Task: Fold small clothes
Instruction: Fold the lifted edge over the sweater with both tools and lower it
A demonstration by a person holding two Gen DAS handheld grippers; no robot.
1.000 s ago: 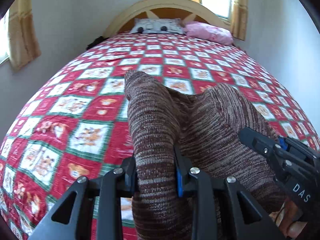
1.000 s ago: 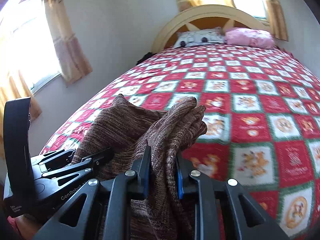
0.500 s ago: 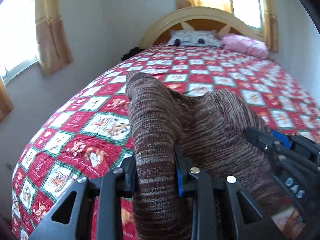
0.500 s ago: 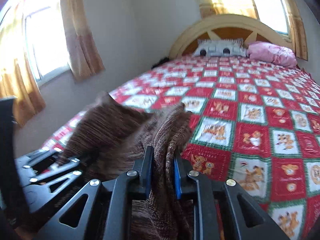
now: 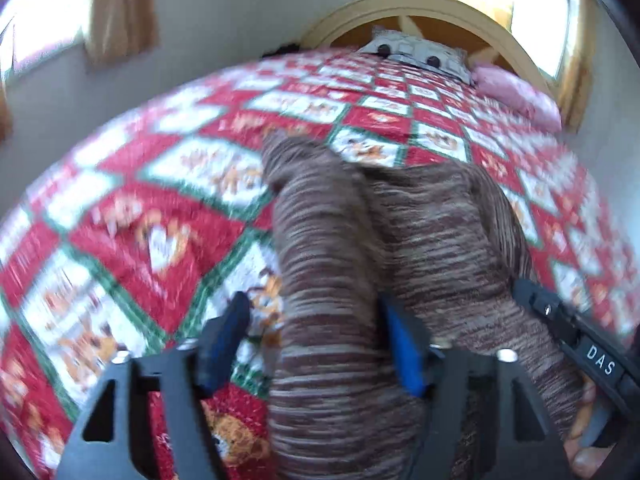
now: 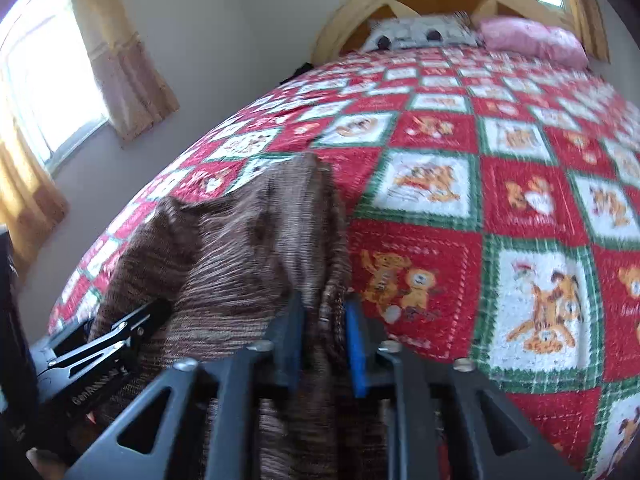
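A brown striped knit garment (image 5: 420, 232) is draped over the near end of the red patchwork bedspread (image 5: 140, 220). My left gripper (image 5: 314, 344) straddles a fold of it and its jaws are opening: the left pad stands clear of the cloth, the right pad is beside it. In the right wrist view the same garment (image 6: 240, 248) runs between the fingers of my right gripper (image 6: 322, 340), whose jaws are also opening, with the cloth loose between them. Each gripper shows at the edge of the other's view, the right one (image 5: 580, 352) and the left one (image 6: 100, 344).
The bedspread (image 6: 480, 200) stretches back to a grey patterned pillow (image 5: 416, 54), a pink pillow (image 5: 516, 96) and a curved wooden headboard (image 5: 400, 4). A curtained window (image 6: 48, 100) and a wall lie left of the bed. A hand (image 5: 584, 420) holds the right gripper.
Both grippers, shut on garment folds before, have spread their jaws. Both have dropped toward the bed and the garment has sunk onto the bedspread.
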